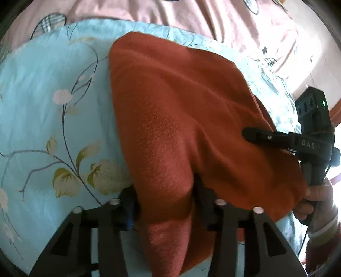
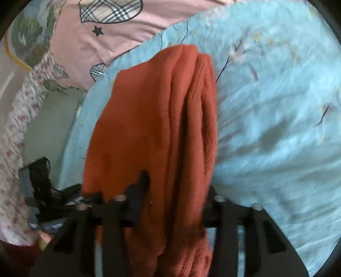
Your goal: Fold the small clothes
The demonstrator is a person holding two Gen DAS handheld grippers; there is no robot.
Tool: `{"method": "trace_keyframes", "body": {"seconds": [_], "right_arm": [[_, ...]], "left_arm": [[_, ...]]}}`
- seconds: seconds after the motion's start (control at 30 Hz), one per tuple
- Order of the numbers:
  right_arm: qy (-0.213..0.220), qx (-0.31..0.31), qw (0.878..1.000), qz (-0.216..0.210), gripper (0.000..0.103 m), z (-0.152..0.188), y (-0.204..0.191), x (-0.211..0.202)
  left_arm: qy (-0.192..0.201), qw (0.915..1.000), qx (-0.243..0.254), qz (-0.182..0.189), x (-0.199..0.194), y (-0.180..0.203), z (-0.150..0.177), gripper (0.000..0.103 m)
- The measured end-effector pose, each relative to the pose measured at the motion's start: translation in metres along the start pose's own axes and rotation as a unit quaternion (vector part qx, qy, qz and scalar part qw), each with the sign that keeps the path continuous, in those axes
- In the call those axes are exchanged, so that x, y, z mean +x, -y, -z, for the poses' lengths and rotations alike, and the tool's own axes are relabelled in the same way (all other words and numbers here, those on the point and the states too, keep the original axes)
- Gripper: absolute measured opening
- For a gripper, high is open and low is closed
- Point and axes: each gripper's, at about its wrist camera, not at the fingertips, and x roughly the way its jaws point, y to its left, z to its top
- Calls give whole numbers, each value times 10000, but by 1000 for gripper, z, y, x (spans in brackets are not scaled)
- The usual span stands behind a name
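The rust-orange fleecy knit garment point(image 1: 170, 110) lies on the pale blue floral quilt point(image 1: 53, 89) of the bed, bunched into soft folds. It looks light, limp and grippy, best taken at hems or corners. The left claw point(image 1: 165, 204) and the right claw point(image 2: 174, 202) are each clamped on a gathered fold at its near edge. No containers show.

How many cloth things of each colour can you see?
Orange: 1, the orange knit garment
Light blue: 1, the flowered blue sheet
Pink: 1, the pink bedding
Total: 3
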Motion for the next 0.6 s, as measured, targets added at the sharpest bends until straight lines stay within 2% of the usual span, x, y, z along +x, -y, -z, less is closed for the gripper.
{"method": "trace_keyframes", "body": {"seconds": [0.1, 0.2, 0.4, 0.53, 0.6], "right_arm": [[138, -28, 9999, 6, 28, 1, -12, -6], [224, -130, 9992, -295, 26, 2, -38, -9], [177, -577, 9950, -796, 25, 9, -105, 15], [65, -766, 9901, -1171, 25, 19, -147, 44], [-46, -850, 9892, -1191, 25, 23, -158, 59]], "left_arm": [[120, 9999, -4, 48, -15, 0, 1, 30], [243, 9997, -21, -29, -37, -3, 5, 29], [732, 9960, -209, -466, -116, -42, 33, 28], [891, 9923, -324, -798, -155, -69, 53, 28], [907, 9906, -356, -959, -169, -86, 68, 29]]}}
